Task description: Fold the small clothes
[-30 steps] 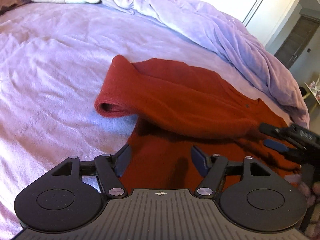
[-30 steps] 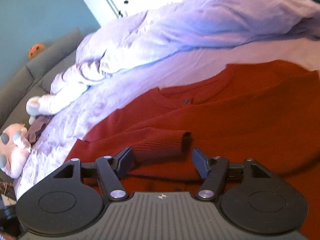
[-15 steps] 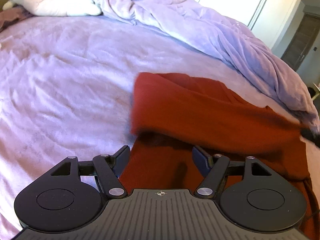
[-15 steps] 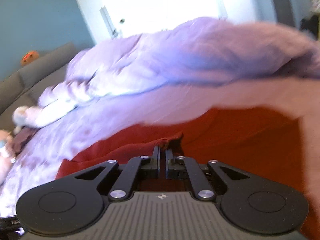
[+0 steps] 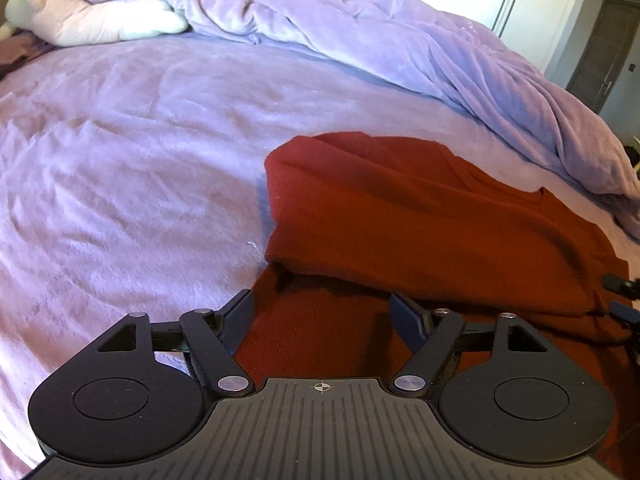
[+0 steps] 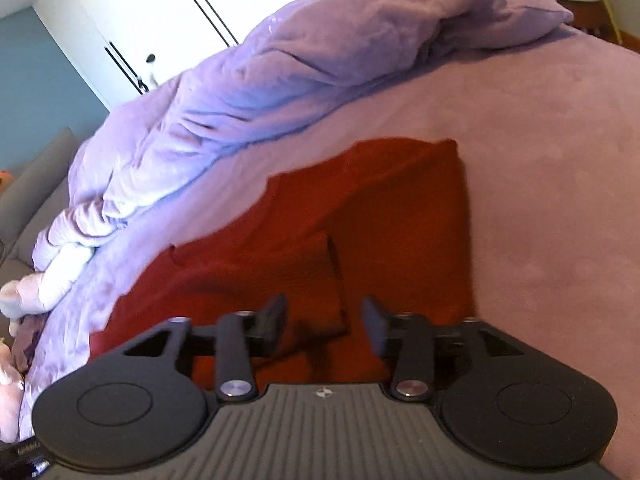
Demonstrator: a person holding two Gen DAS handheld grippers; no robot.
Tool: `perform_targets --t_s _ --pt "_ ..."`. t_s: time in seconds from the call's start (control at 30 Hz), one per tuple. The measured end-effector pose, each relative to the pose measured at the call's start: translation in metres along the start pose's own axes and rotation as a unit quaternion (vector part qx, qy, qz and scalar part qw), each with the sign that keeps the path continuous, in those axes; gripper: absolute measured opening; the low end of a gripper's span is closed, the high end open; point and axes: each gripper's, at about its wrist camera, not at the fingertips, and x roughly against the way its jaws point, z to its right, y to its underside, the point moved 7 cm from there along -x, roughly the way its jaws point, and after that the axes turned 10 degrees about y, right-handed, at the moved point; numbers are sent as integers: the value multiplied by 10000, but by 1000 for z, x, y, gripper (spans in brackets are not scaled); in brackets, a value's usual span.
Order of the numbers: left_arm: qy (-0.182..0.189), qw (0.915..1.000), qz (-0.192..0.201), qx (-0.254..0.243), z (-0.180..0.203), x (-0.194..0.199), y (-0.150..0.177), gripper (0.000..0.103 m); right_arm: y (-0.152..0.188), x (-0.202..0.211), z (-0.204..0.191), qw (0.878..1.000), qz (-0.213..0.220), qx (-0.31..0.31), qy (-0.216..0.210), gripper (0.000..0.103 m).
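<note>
A dark red knit sweater (image 5: pixel 420 216) lies on the lilac bed, partly folded, with a sleeve laid across its body. My left gripper (image 5: pixel 326 318) is open and empty, low over the sweater's near left edge. In the right wrist view the sweater (image 6: pixel 380 208) lies with a folded sleeve cuff (image 6: pixel 304 264) just ahead of my right gripper (image 6: pixel 324 318), which is open and empty right above the fabric. The right gripper's tip (image 5: pixel 622 286) shows at the right edge of the left wrist view.
A bunched lilac duvet (image 5: pixel 400 40) runs along the far side of the bed (image 5: pixel 120 160). A white plush toy (image 5: pixel 80 20) lies at the far left. White wardrobe doors (image 6: pixel 160 20) stand behind. A grey sofa (image 6: pixel 36 184) is at the left.
My right gripper shut on the sleeve cuff, carried it across the sweater, and has now opened and let it go. The left gripper stayed open and drew back to the left.
</note>
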Motion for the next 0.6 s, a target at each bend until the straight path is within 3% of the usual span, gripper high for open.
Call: perform_targets --t_s 0.1,0.27,0.37,0.47,0.6 --pt "-61 10000 -3 -30 1 1 1 80 -1 -11 -12 9998 -27 181 117 54" --pt "-104 9999 61 -76 -1 1 -3 81 3 -15 -44 9934 10 1067 431 46" --pt "-101 9999 62 17 -7 2 -5 81 6 -18 -35 9963 -119 782 349 38" --pt "-152 9999 46 20 -12 2 -4 81 3 -17 -23 9984 -240 478 178 36" --pt "-174 9998 -11 107 -16 -1 -2 81 1 -12 -14 9992 -226 293 177 48"
